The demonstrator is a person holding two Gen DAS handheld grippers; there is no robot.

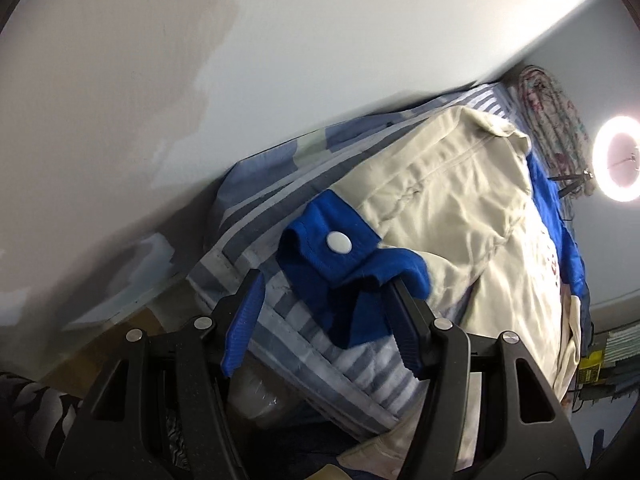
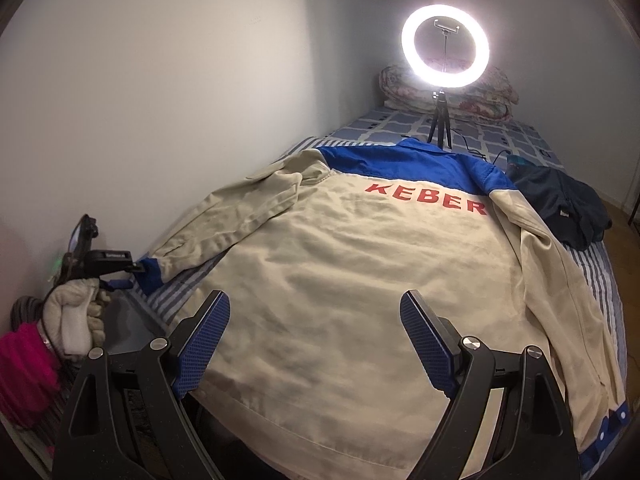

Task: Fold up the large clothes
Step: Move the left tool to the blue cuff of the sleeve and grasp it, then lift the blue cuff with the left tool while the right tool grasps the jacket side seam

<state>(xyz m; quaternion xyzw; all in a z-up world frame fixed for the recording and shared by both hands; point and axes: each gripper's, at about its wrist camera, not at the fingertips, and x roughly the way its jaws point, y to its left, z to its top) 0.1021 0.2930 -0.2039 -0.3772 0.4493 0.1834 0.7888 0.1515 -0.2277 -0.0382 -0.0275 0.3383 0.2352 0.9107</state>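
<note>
A large beige jacket (image 2: 352,280) with a blue yoke and red lettering lies back up on a striped bed. Its left sleeve ends in a blue cuff (image 1: 332,248) with a white snap. My left gripper (image 1: 324,296) is open at that cuff, and the blue fabric lies between its fingers against the right pad (image 1: 404,340). The left gripper also shows in the right wrist view (image 2: 120,276) at the cuff by the bed's left edge. My right gripper (image 2: 316,316) is open and empty above the jacket's lower back.
A lit ring light (image 2: 445,46) on a small tripod stands on the bed beyond the collar. A folded floral quilt (image 2: 480,92) lies at the head. A dark garment (image 2: 568,208) lies right of the jacket. A wall (image 2: 160,80) runs along the bed's left side.
</note>
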